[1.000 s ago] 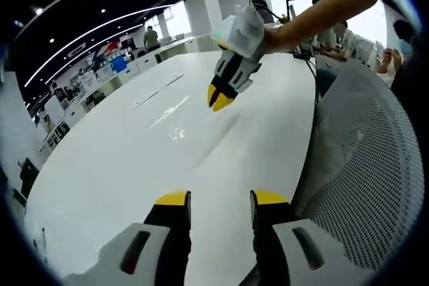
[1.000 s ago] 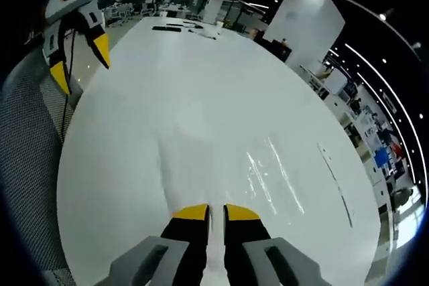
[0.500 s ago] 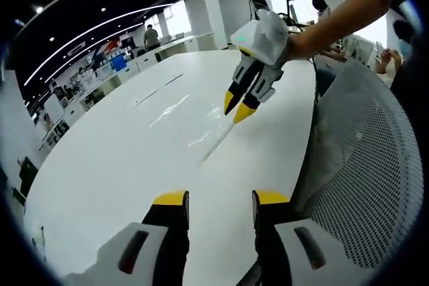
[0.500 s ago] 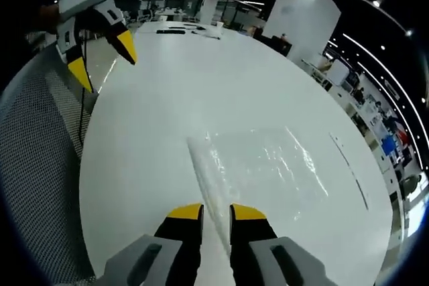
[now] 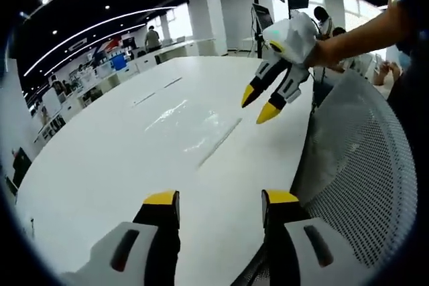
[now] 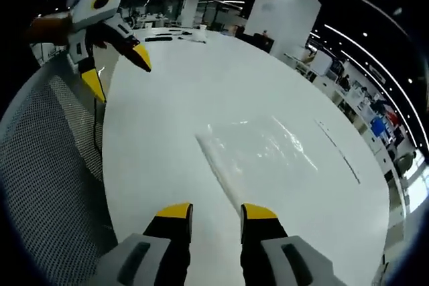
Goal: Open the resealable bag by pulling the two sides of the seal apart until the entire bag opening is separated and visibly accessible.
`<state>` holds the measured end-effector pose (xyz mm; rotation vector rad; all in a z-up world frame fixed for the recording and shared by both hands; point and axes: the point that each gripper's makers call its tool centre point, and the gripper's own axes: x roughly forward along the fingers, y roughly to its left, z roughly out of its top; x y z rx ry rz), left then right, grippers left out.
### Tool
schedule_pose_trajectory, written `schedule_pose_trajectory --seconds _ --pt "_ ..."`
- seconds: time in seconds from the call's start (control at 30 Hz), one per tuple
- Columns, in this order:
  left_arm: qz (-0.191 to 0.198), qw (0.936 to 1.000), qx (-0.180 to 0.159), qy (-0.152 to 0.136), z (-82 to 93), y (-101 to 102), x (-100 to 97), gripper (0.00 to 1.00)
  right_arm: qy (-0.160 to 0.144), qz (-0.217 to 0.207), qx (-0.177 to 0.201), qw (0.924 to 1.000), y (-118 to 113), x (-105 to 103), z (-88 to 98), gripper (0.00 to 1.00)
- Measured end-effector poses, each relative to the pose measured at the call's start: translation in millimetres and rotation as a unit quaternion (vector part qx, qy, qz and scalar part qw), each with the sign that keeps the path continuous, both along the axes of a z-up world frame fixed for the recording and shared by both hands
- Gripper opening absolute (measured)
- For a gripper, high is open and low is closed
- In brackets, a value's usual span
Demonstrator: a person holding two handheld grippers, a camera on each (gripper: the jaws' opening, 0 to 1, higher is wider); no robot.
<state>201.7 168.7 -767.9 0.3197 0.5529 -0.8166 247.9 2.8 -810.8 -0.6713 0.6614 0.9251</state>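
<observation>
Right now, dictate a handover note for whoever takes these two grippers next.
Left gripper: jaws open, empty, above the near edge of the white table.
Right gripper: jaws open, empty, held over the table just short of the bag.
The clear plastic resealable bag lies flat on the white table, its seal strip along the edge nearest the right gripper.
A grey mesh chair back stands beside the table.
Done: nothing shows as opened; neither gripper holds the bag.
Left: grip each side of the seal and pull apart along the whole opening.
</observation>
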Motion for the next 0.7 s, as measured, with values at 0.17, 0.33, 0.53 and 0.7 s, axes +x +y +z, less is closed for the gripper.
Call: schedule_pose_trajectory --seconds 0.17,0.33,0.53,0.7 --pt "0.022 0.9986 -0.046 0.011 10.9 -0.4 5.6 0.56 0.011 -0.061 0.041 0.9972 -11.9 -8.4 9.4 0.32" --pt "0.048 0.9966 -0.066 0.006 19.0 7.2 16.2 0.67 0.018 -0.113 0.065 0.9912 -25.8 -13.3 14.3 0.51" --pt "0.057 0.9953 -0.078 0.011 20.4 8.8 19.2 0.71 0.032 -0.170 0.128 0.9766 -28.5 -16.1 28.1 0.64" --pt "0.062 0.9945 -0.084 0.010 20.1 5.1 20.2 0.79 0.034 -0.183 0.134 0.9732 -27.0 -23.1 26.3 0.75"
